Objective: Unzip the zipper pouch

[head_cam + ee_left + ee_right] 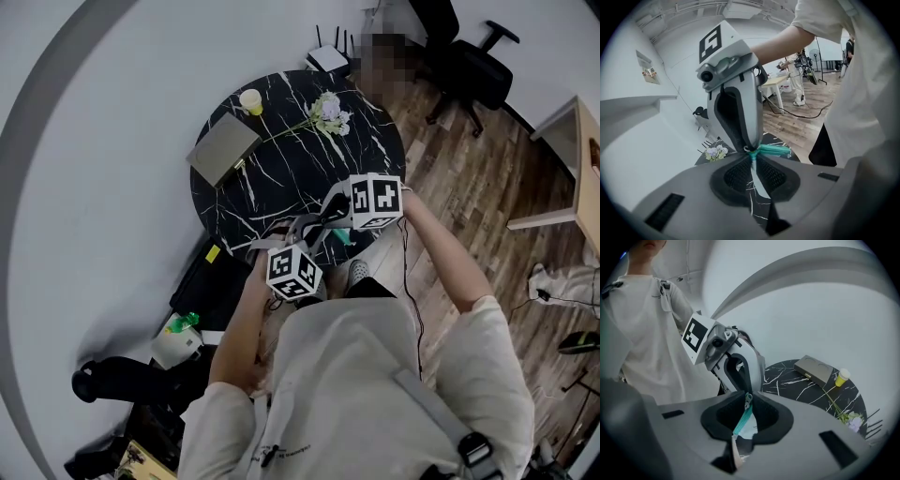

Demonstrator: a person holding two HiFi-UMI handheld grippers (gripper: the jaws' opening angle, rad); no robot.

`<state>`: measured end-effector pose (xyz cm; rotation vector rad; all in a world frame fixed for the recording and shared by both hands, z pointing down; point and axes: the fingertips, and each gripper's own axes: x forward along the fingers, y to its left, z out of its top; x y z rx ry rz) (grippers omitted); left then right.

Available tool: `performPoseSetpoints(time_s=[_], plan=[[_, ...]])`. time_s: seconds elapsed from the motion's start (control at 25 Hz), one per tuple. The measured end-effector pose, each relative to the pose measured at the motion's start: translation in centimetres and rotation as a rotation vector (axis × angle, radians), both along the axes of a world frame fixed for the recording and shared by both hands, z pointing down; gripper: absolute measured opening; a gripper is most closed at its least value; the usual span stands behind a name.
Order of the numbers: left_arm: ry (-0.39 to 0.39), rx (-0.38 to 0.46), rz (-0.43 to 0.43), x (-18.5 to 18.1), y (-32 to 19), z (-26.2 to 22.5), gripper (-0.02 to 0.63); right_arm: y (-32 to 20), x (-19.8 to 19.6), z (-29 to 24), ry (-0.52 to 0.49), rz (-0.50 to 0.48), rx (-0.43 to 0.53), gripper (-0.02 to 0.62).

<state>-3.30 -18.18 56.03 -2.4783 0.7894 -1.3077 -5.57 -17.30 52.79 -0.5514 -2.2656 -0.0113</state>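
Above the near edge of the round black marble table (pixel 281 187) I hold a teal zipper pouch (pixel 774 150) between both grippers. My left gripper (pixel 753 158) is shut on the pouch's edge; a thin strip of its fabric runs down between the pads. The right gripper (pixel 747 395) faces it tip to tip and is shut on the small silver zipper pull (pixel 747 401), with the teal pouch (pixel 742 420) hanging below inside the jaws. In the head view the left gripper (pixel 302 246) and right gripper (pixel 330 221) meet, and most of the pouch is hidden.
On the table lie a flat grey case (pixel 223 148), a yellow cup (pixel 250 100) and a flower stem (pixel 328 114). A white router (pixel 328 58) and a black office chair (pixel 469 66) stand beyond. Bags and clutter (pixel 178 342) crowd the floor at left.
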Motion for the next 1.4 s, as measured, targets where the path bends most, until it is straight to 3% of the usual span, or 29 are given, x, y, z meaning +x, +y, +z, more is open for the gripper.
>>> performPoseSetpoints(time_s=[0.2,0.36,0.52,0.8,0.92,1.08,1.4], plan=[[0.043,-0.044,-0.037,-0.2,0.2,-0.1,0.051,0.5,0.0,-0.3,-0.05,-0.048,0.07,0.046],[0.129,-0.112,-0.103,-0.9,0.0,-0.5,0.051,0.4,0.3,-1.0,-0.076,-0.079,0.144,0.032],[0.206,-0.159,-0.164,-1.7,-0.5,-0.9,0.051,0.1,0.1,-1.2,-0.112,-0.104,0.265,0.015],[0.258,-0.195,-0.22,-2.7,-1.2,-1.0,0.051,0.0,-0.6,-0.9,-0.196,-0.153,0.594,0.012],[0.286,-0.205,-0.243,-3.2,-1.5,-1.0,0.051,-0.2,-0.7,-0.7,-0.209,-0.158,0.68,0.012],[0.294,-0.188,-0.267,-3.6,-2.0,-1.2,0.051,-0.5,-0.7,-0.5,-0.198,-0.166,0.722,0.012],[0.324,-0.166,-0.304,-4.1,-2.8,-2.2,0.05,-1.4,-0.1,-0.8,-0.18,-0.149,0.709,0.011]])
